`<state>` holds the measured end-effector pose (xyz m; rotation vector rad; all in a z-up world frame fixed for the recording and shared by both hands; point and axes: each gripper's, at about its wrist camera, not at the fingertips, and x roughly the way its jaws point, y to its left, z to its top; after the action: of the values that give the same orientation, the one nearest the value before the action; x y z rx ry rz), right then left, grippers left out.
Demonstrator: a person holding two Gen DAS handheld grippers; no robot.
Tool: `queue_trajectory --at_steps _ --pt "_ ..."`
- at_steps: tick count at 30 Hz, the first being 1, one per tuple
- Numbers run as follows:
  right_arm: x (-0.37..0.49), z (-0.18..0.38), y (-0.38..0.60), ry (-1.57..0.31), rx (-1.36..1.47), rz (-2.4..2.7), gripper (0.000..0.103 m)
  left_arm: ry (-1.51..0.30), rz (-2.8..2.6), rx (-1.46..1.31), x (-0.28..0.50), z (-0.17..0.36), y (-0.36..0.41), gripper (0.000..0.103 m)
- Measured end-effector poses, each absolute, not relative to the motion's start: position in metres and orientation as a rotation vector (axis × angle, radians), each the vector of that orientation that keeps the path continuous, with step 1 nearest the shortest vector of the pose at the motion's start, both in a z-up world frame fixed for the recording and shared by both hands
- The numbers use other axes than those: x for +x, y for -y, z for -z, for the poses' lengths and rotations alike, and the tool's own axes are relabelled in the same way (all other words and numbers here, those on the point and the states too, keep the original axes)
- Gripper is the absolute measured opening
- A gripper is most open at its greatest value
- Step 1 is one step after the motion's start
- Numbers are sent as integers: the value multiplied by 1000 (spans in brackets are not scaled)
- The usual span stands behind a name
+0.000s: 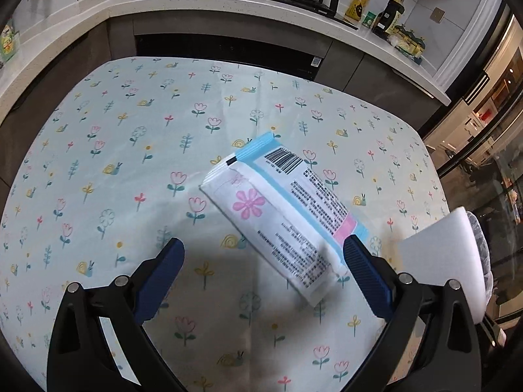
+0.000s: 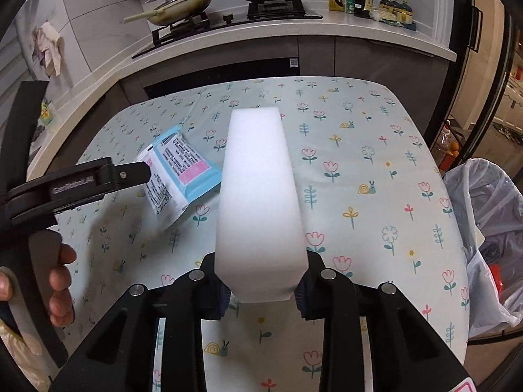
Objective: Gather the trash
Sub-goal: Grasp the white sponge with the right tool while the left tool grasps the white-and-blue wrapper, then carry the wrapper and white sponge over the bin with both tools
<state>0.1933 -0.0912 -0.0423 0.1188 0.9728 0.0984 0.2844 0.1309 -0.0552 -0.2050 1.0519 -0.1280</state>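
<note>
Right gripper (image 2: 261, 294) pinches white foam block (image 2: 260, 196) only at its near end; it may tip out before the trash bag (image 2: 483, 228). Left gripper (image 1: 261, 264) is wide, wet-wipes packet (image 1: 281, 209) on tabletop (image 1: 114, 150) between its fingers, off-centre; closing could skid it.

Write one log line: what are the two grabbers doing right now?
left gripper: open, at flat white-and-blue printed packet | right gripper: shut on white foam block | clear-bagged trash bin: right of table

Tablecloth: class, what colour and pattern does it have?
The tablecloth is pale blue, printed with small tulips, flowers, leaves and snails; the left wrist view shows it best.
</note>
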Motion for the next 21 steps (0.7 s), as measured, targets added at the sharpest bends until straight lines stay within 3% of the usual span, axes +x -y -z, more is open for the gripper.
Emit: queue_trajectory --at_steps 8,12,15,16,18,21 --pt "203 46 110 -959 174 -62 29 -1121 113 -203 315 80 -100 92" --pt "206 51 116 -963 194 -55 29 -1093 160 -119 316 76 -78 61" --pt "205 53 121 -963 208 -45 29 -1074 230 -96 310 70 -62 42" --pt "204 53 123 -961 212 -41 29 -1065 243 -83 307 68 -57 40" --pt "203 52 128 -956 224 -32 29 -1051 278 -58 301 63 -47 12" --pt "198 48 137 -945 239 -16 29 -1044 333 -43 293 56 -32 11"
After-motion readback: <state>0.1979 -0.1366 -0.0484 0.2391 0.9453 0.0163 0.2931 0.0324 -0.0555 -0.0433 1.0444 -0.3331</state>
